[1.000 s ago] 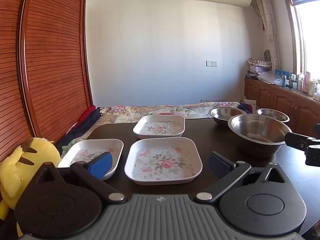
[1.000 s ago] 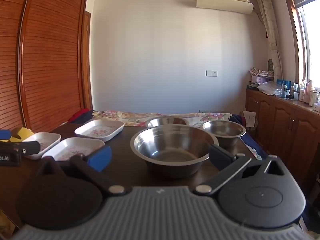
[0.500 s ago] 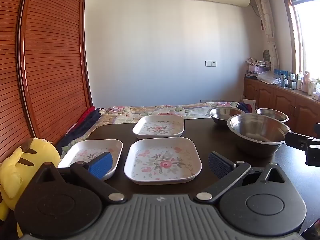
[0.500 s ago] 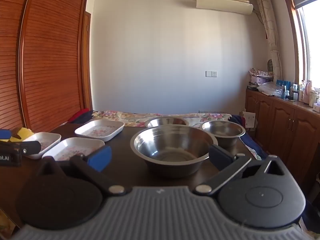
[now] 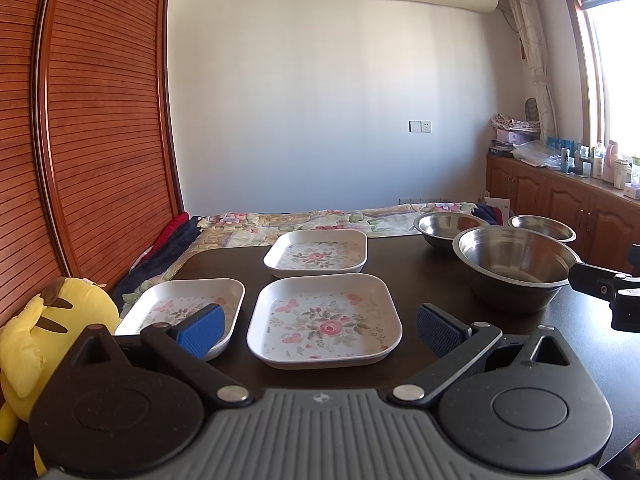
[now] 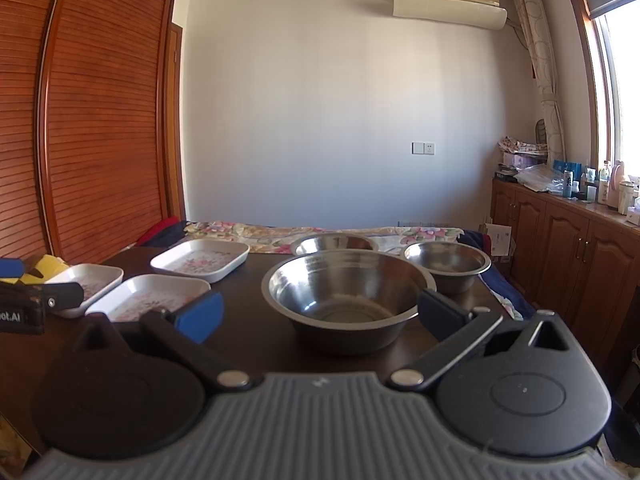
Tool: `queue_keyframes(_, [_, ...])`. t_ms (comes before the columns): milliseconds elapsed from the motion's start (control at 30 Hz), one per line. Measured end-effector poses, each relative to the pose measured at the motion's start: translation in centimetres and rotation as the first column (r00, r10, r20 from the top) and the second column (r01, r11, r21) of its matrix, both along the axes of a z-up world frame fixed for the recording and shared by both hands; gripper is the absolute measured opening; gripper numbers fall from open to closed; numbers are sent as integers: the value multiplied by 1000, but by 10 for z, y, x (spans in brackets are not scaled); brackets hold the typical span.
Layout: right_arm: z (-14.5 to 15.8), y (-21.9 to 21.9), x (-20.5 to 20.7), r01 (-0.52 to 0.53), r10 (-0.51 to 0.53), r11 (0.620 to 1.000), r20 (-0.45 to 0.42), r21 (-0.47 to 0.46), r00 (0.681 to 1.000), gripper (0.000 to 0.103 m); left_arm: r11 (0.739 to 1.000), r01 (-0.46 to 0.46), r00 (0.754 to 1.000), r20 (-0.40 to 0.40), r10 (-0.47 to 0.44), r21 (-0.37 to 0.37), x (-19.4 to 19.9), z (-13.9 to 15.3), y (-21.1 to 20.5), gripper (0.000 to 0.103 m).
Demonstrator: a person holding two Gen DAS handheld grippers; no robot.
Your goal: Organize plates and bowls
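Note:
Three white square floral plates lie on the dark table (image 5: 412,280): a near plate (image 5: 324,322), a far plate (image 5: 316,255) and a left plate (image 5: 180,310). Three steel bowls stand to the right: a large bowl (image 6: 348,296), a middle bowl (image 6: 334,243) behind it and a small bowl (image 6: 447,264). My left gripper (image 5: 318,330) hangs open just short of the near plate, holding nothing. Facing the large bowl, my right gripper (image 6: 320,316) is open and empty.
A yellow plush toy (image 5: 44,328) sits at the table's left edge. A bed with a floral cover (image 5: 320,220) lies behind the table. Wooden cabinets (image 6: 568,252) topped with bottles line the right wall, and a slatted wooden wardrobe (image 5: 88,120) fills the left.

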State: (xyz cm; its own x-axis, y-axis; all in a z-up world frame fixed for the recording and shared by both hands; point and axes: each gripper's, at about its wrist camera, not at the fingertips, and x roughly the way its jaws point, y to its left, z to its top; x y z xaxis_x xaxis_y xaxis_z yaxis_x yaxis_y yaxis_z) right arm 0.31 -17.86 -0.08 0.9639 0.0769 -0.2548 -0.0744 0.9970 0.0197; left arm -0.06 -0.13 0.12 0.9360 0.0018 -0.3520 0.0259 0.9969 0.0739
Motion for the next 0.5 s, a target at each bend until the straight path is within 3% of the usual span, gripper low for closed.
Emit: queue_keyframes(500, [2, -1, -2, 4, -4, 1000, 3, -2, 1000, 103, 1000, 0, 1000, 2, 0, 1, 0, 0, -1, 103])
